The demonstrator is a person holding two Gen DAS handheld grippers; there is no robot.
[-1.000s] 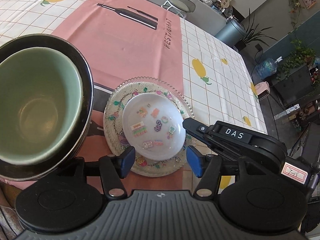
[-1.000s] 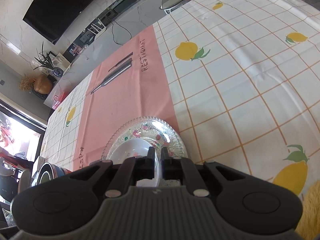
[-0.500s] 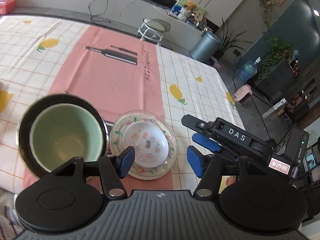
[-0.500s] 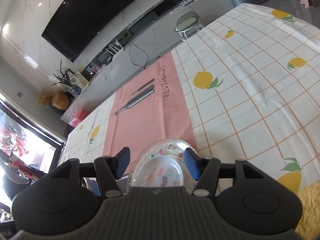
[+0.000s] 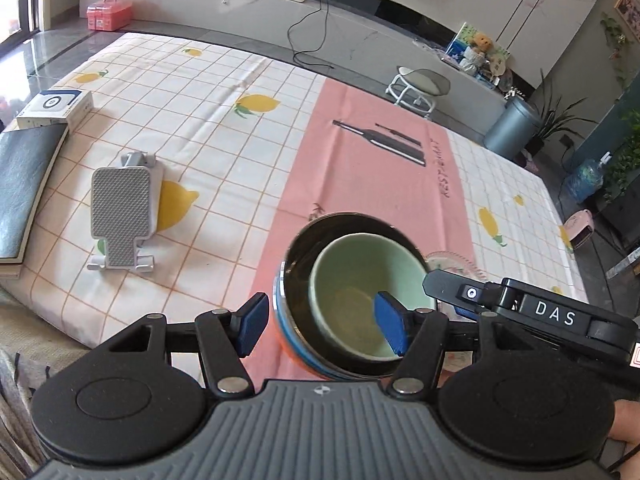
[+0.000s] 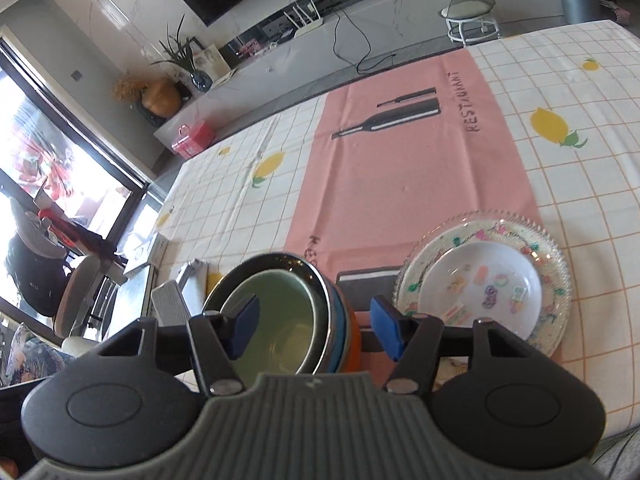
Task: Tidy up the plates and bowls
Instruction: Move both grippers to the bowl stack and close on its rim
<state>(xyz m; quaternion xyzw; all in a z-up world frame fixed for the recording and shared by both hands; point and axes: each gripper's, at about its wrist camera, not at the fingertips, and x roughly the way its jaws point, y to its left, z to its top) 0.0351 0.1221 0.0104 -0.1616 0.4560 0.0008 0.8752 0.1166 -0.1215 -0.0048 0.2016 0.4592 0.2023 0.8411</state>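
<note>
A pale green bowl point(image 5: 360, 296) nests in a dark metal bowl point(image 5: 304, 256), on top of blue and orange bowls. My left gripper point(image 5: 322, 328) hangs open over this stack, nothing pressed between its pads. To the right lies a clear glass plate point(image 6: 552, 256) with a small white plate point(image 6: 480, 284) on it, printed with coloured shapes. My right gripper point(image 6: 315, 328) stands open, pulled back over the gap between the green bowl point(image 6: 276, 320) and the plates, holding nothing. Its black body point(image 5: 552, 312) hides most of the glass plate point(image 5: 452, 260) in the left wrist view.
On the lemon-print cloth a grey phone stand point(image 5: 120, 208) lies left of the bowls. A dark notebook point(image 5: 24, 188) and a white box point(image 5: 56, 106) sit at the far left edge. A stool point(image 5: 420, 84) stands beyond the table. A pink runner point(image 6: 400, 160) crosses the middle.
The right jaws, shut at the white plate's rim, have opened and left it on the glass plate. Both grippers have drawn back and upward, swinging left toward the bowl stack.
</note>
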